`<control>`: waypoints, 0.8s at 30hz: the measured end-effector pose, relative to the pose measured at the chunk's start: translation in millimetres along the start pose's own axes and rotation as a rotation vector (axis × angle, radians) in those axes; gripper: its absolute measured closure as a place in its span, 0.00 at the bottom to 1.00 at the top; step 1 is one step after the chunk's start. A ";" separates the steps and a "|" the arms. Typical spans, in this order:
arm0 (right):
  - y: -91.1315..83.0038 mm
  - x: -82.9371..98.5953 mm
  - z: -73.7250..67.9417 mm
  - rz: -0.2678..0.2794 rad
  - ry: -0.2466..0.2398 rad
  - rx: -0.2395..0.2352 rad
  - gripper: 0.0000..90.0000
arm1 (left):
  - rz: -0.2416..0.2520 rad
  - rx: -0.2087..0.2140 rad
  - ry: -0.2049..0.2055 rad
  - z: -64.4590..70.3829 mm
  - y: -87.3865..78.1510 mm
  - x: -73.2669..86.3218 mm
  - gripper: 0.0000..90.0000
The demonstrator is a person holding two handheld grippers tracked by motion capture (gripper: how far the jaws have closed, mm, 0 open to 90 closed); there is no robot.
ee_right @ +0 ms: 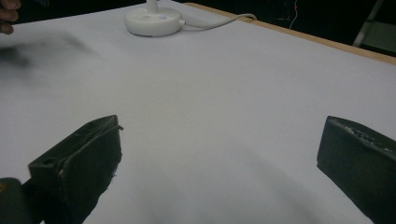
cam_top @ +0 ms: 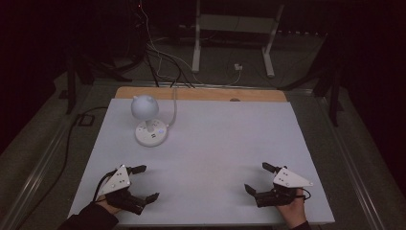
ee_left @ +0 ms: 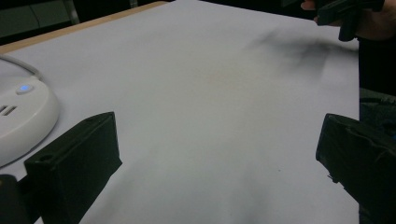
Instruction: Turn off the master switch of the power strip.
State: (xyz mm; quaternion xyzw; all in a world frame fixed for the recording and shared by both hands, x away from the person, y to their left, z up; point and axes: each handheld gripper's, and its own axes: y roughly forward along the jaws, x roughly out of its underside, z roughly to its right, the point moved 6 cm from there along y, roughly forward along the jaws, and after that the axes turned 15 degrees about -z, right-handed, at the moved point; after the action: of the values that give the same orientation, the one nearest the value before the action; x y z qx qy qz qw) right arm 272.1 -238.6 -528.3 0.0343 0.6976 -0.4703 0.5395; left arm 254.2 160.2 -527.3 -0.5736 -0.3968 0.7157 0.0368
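Two black jaws stand spread wide at the bottom of the left gripper view, bare white table covering [ee_left: 210, 116] between them and nothing held, as a person rests both tools at the near edge of a table in a dim room. Seen from the high view, the left gripper [cam_top: 144, 182] sits at the near left corner and the right gripper [cam_top: 258, 177] at the near right, each with its jaws parted and empty, each pointing roughly inward across the sheet. The only object on the surface is a small white desk lamp [cam_top: 148, 115], standing upright toward the far left, well apart from both grippers; its round base [ee_left: 21, 116] shows a lit blue dot in the left gripper view, and its cable [ee_right: 219, 21] trails off the far edge past a strip of bare wooden tabletop [cam_top: 201, 94]. The work appears to be at its opening step, with the hands parked and no reach begun. The lamp lies nearer the left gripper, so the likely next move is a forward reach on that side, calling for the jaws to stay open until they are level with the slim stem or the base, and for a steady approach so the top-heavy lamp is not tipped
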 end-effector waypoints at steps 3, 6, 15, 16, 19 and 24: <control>-0.5 1.0 2.5 -0.003 0.000 0.020 0.00 | -0.009 0.000 -0.002 -0.2 0.7 0.6 0.00; -0.4 1.4 3.5 -0.011 -0.007 0.032 0.00 | -0.016 0.007 0.004 0.5 1.2 0.9 0.00; 2.9 0.0 -2.3 -0.026 -0.022 0.012 0.00 | -0.038 0.019 0.011 3.3 2.9 2.0 0.00; 2.8 -0.1 -2.5 -0.027 -0.022 0.014 0.00 | -0.044 0.016 0.017 3.7 3.1 2.2 0.00; 1.7 -1.2 -2.3 -0.019 -0.020 0.023 0.00 | -0.055 0.031 0.025 6.2 4.3 2.1 0.00; 1.2 -1.3 -3.0 -0.020 -0.023 0.027 0.00 | -0.066 0.041 0.040 7.9 5.5 1.6 0.00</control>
State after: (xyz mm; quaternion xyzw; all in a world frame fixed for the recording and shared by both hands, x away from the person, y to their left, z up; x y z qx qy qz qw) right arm 271.2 -235.2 -528.0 0.0293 0.6852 -0.4853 0.5423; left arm 249.1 153.1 -531.7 -0.5735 -0.4000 0.7104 0.0801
